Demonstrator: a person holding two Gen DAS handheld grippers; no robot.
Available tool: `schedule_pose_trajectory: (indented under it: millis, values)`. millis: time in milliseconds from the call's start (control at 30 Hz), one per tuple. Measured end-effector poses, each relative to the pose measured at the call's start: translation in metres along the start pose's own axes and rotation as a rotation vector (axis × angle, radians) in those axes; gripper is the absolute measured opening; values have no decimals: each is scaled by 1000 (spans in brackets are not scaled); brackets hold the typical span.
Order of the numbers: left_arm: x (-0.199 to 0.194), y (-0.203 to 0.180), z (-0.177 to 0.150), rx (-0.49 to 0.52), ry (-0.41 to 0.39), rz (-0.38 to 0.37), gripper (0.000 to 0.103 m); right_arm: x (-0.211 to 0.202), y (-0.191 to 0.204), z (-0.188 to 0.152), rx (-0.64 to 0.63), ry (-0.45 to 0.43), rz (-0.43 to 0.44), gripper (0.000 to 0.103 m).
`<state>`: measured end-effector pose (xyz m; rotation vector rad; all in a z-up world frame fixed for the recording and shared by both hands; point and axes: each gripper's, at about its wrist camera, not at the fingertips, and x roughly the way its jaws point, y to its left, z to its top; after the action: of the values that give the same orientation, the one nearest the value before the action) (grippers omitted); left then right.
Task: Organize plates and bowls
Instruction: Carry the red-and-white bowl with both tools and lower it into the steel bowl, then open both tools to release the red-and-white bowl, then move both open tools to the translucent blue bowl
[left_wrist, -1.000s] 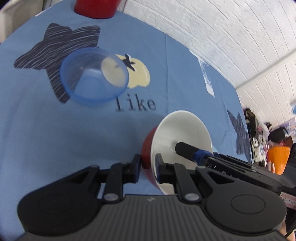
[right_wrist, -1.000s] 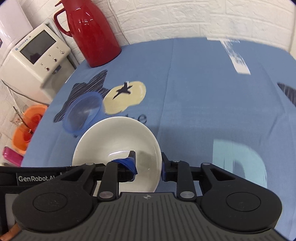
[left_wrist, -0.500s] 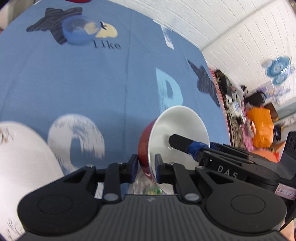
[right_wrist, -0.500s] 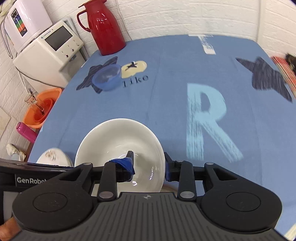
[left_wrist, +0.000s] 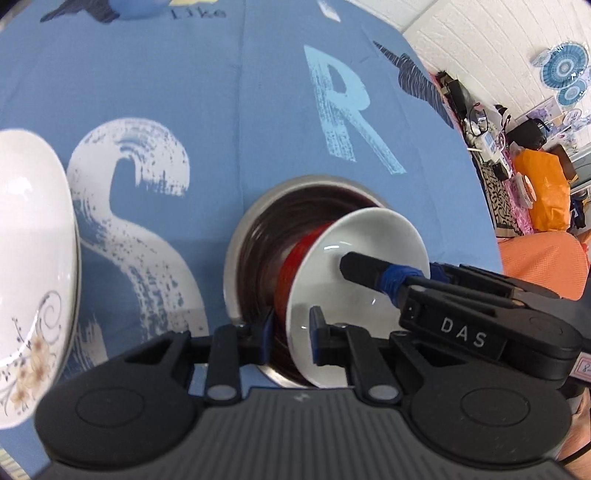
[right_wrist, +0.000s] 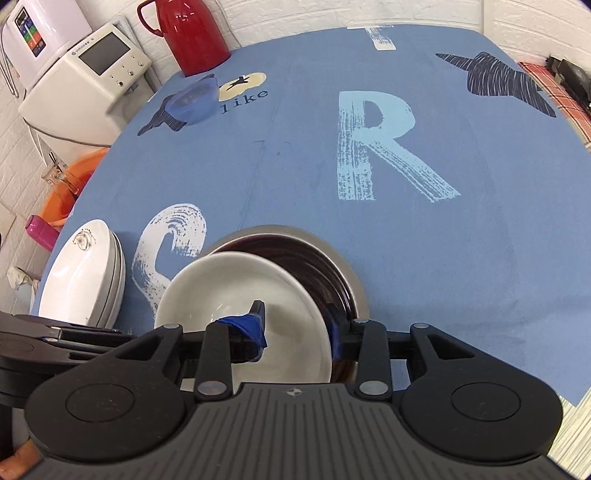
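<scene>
A bowl, red outside and white inside (left_wrist: 369, 236) (right_wrist: 229, 288), hangs tilted over a steel bowl with a dark inside (left_wrist: 236, 258) (right_wrist: 343, 266) on the blue cloth. Both grippers hold it by the rim. My left gripper (left_wrist: 291, 336) is shut on its near edge. My right gripper (right_wrist: 295, 328) grips the right edge, with one taped finger (left_wrist: 369, 267) inside the bowl. A stack of white plates (left_wrist: 33, 240) (right_wrist: 81, 273) lies just left of the steel bowl. A blue plastic bowl (right_wrist: 192, 101) sits far back on the left.
A red thermos (right_wrist: 192, 33) stands at the table's back edge. Off the table to the left are a white appliance (right_wrist: 85, 85) and an orange basin (right_wrist: 70, 188). Printed blue cloth (right_wrist: 406, 240) stretches to the right of the steel bowl.
Both grippers carried the red bowl back from beside the blue bowl toward the near edge. It now hangs over the steel bowl, which has come into view with the plates.
</scene>
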<state>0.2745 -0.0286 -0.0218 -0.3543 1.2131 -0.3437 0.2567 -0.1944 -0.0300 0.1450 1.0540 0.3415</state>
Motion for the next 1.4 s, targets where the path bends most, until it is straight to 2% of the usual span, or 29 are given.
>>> schedule_pose_trajectory:
  millis: [100,133,167,233,367,600,700,867,1100,1267,1400]
  values:
    - [-1,-1,3,13,1,9,12,2,-4,-3,-1,-1,2,19]
    - [-2,0,4,22,5,3,24,3,-6,-3,3,-3,3,19]
    - [-4,0,6,26,9,-5,41,2,-8,-3,9,-9,12,19]
    - [-8,-1,7,31,16,-34,51,-1,-12,-2,34,-16,34,18]
    - [-19,-6,9,60,31,-40,59,-13,-10,3,26,-45,31,18]
    - [-34,-3,9,59,72,-94,59,-30,-16,11,49,-116,33,19]
    - [-51,-1,6,77,27,-113,59,-26,-20,9,70,-103,37,19]
    - [-81,13,17,77,-73,-81,60,-20,-23,10,97,-88,35,20]
    - [-107,87,55,-35,-182,48,61,-16,-20,31,100,-86,47,21]
    - [-109,145,96,-117,-222,126,61,4,-2,74,90,-68,58,22]
    - [-104,177,142,-189,-257,138,61,33,27,118,70,-73,101,23]
